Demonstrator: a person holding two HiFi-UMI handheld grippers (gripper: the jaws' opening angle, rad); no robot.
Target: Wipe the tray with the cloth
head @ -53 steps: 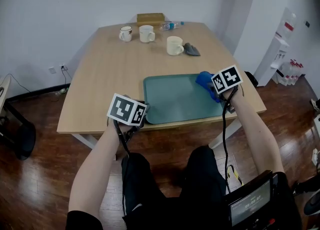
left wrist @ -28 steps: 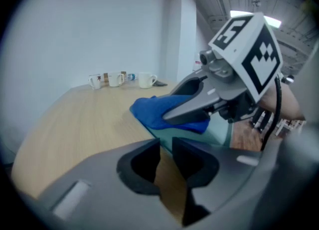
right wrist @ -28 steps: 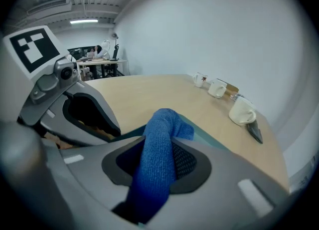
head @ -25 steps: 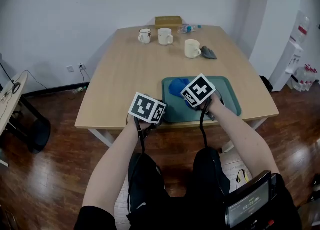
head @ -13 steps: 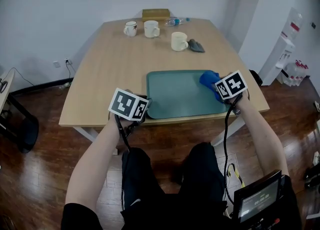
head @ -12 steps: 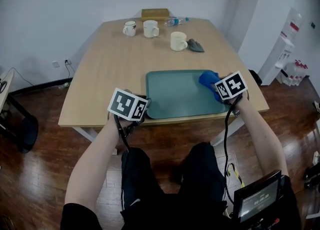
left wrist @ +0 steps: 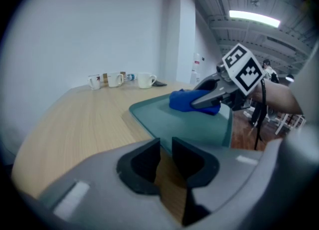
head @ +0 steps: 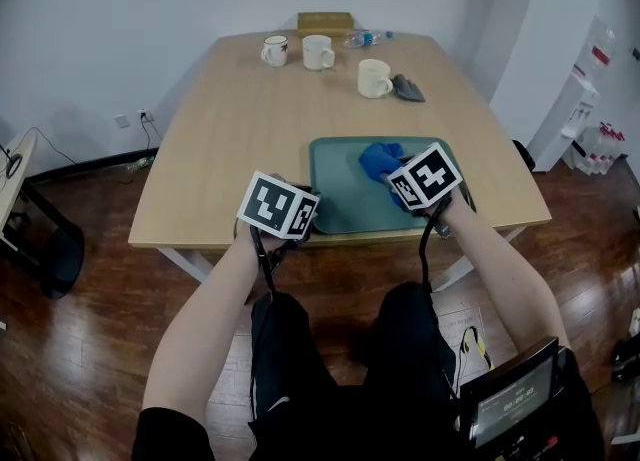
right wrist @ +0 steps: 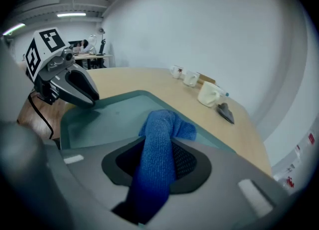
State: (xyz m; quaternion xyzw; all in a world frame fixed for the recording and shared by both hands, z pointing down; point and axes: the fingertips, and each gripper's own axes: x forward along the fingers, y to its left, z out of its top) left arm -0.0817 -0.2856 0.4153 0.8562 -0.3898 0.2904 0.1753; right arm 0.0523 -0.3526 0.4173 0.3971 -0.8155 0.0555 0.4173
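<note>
Your right gripper is clamped on the cloth, angled down and pressing it onto the middle of the tray, while your left gripper, also angled down, pinches the tray's near-left rim.

The tray is a teal, rectangular plastic one with rounded corners and a low raised rim. It lies flat near the front edge of the wooden table, with a long side towards the person. Its near-left corner sits at the jaw tips of the left gripper, which close on the rim there. The cloth is bright blue with a knitted, ribbed texture. It is bunched into a thick roll and pinched between the jaws of the right gripper. Its free end bulges past the jaw tips and rests on the tray's floor, right of centre, towards the far rim.
</note>
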